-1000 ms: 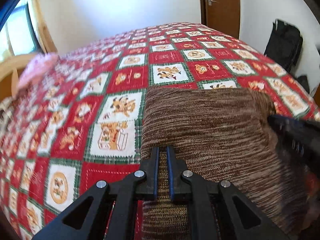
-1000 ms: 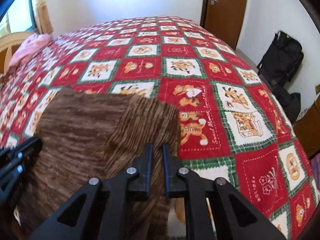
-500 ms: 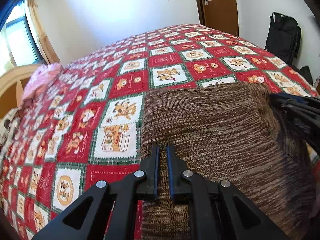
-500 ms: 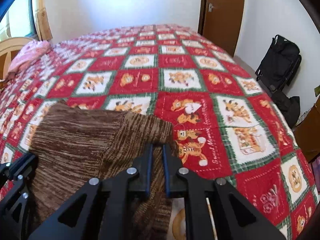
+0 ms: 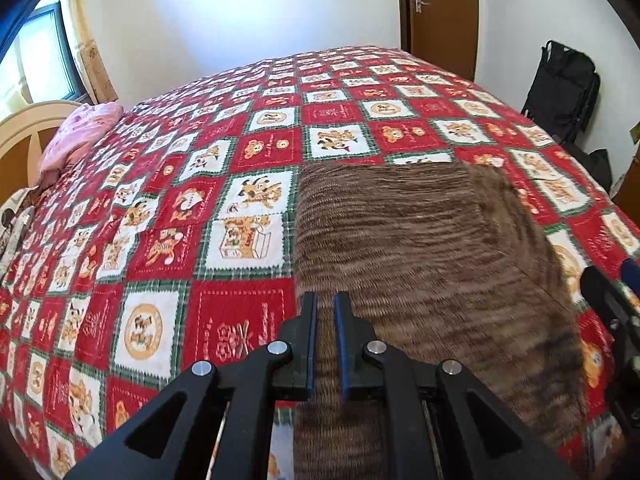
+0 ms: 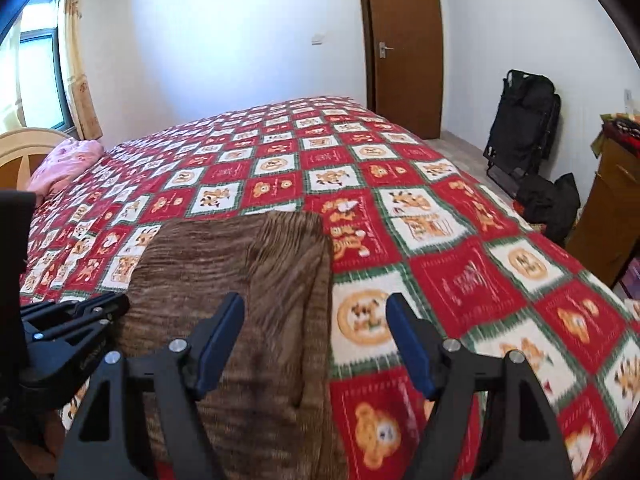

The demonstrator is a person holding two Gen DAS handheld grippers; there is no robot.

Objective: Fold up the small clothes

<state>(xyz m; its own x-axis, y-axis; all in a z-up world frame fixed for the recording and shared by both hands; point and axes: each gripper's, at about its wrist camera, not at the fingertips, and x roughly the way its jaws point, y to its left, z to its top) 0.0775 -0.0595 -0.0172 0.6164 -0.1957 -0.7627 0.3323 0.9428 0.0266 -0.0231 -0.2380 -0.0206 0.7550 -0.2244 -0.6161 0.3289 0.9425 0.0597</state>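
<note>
The brown knit garment (image 5: 400, 248) is pinched by the left gripper (image 5: 325, 340) — the right gripper (image 6: 316, 344), spread wide, is best re-closed on the near hem — kept level

A brown striped knit garment (image 5: 408, 248) lies spread flat on the bed, its right edge folded over.

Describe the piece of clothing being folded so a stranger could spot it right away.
Look at the big bed with the red, white and green cartoon quilt. At its near edge lies the brown knit garment, a flat rectangle of streaky brown yarn. It is the only plain, unpatterned cloth there, unlike the pink bundle by the headboard.
</note>
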